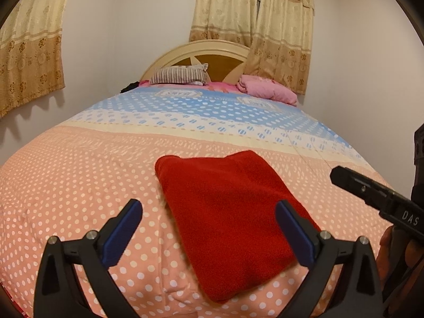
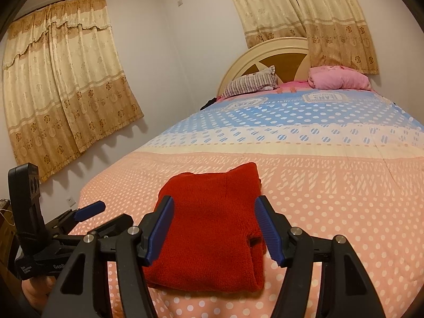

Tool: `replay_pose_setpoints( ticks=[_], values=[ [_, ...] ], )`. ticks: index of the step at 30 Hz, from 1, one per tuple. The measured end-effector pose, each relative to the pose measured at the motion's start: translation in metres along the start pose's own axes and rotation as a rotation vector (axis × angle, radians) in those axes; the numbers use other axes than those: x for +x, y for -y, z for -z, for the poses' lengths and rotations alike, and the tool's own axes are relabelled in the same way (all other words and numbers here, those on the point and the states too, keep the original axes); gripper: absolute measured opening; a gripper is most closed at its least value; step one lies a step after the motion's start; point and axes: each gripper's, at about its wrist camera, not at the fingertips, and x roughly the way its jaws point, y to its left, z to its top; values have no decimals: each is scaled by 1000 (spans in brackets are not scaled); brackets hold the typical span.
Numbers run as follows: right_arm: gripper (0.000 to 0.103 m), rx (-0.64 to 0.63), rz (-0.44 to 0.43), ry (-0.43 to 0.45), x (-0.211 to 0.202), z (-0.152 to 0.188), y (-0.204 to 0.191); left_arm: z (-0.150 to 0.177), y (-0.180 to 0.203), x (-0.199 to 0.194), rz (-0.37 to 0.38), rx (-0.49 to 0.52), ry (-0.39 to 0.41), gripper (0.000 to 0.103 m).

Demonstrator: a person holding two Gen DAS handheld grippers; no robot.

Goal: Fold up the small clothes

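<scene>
Both released: my left hand-held gripper (image 1: pixel 209 228) and right hand-held gripper (image 2: pixel 214 228) hang just short of the folded red garment (image 2: pixel 212 228) on the bed (image 2: pixel 331 185). Risk: snagging one loose layer (near edge looks unsealed) and undoing the fold.

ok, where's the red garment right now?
The folded red garment lies flat on the peach polka-dot end of the bedspread, near the foot edge, ahead of both open grippers; the right gripper frames it without touching.

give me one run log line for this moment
stage: fold looks done | red garment: folded, flat on bedspread | left tool: open, empty | right tool: open, empty
</scene>
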Motion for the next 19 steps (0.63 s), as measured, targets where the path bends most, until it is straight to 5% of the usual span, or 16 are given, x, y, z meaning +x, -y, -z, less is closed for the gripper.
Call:
replay_pose_setpoints(
  ticks=[19],
  values=[
    [64,-28,-10,0,-2,0,-6,1,-6,0,-18,-3,14,103]
  ],
)
